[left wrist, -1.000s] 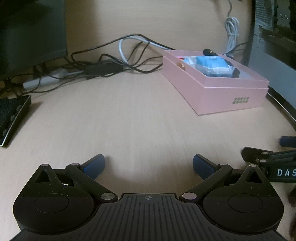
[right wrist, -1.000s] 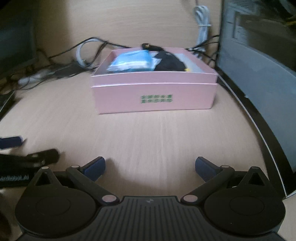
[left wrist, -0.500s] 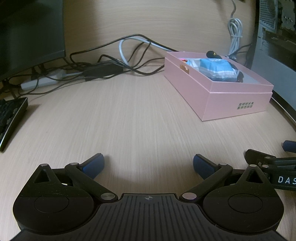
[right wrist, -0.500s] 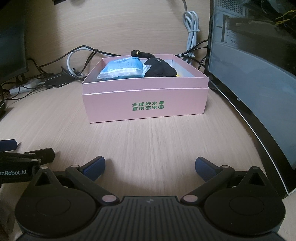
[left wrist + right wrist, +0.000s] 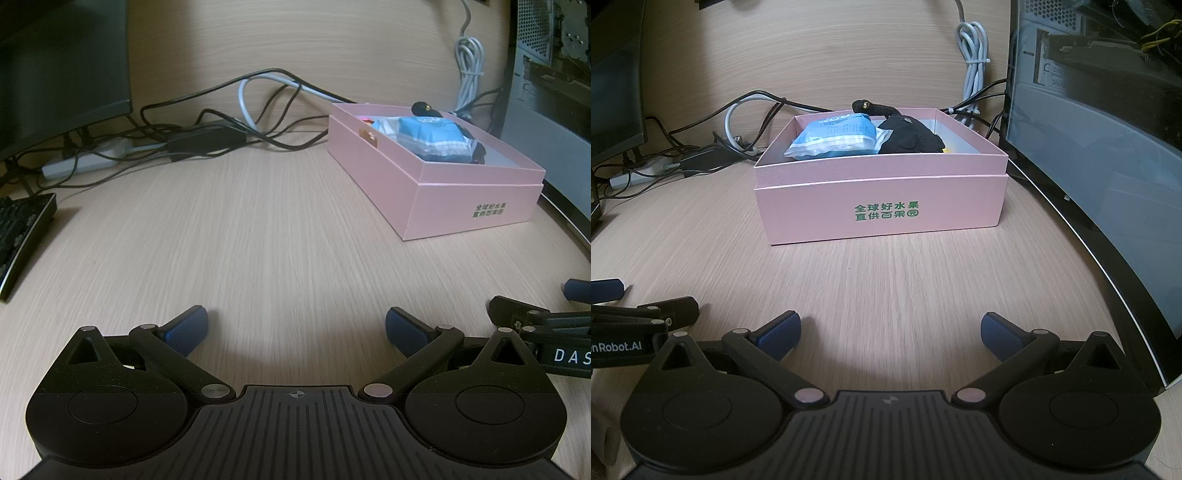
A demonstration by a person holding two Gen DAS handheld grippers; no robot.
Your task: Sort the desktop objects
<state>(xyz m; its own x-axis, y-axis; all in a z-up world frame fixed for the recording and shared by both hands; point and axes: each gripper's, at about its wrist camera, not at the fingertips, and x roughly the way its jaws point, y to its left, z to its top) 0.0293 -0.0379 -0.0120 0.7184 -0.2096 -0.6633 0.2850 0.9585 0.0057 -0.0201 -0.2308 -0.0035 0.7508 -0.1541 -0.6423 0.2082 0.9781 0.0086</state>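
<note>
A pink box (image 5: 882,206) with green lettering stands on the wooden desk straight ahead in the right wrist view. In the left wrist view the pink box (image 5: 443,192) sits at the right. Inside lie a blue and white packet (image 5: 834,142) and a black soft item (image 5: 912,138); the packet (image 5: 432,138) also shows from the left. My right gripper (image 5: 890,334) is open and holds nothing, well short of the box. My left gripper (image 5: 295,330) is open over bare desk. Each gripper shows at the edge of the other's view.
A tangle of black and white cables (image 5: 236,125) and a power strip (image 5: 81,162) lie at the back. A monitor (image 5: 62,70) and a keyboard (image 5: 22,236) stand at the left. A computer case (image 5: 1100,122) fills the right side. A bundled white cable (image 5: 973,55) hangs on the wall.
Both grippers have drawn back and tilted slightly, so the pink box sits a little higher and farther right in the left view. Both stay open and nothing was taken hold of.
</note>
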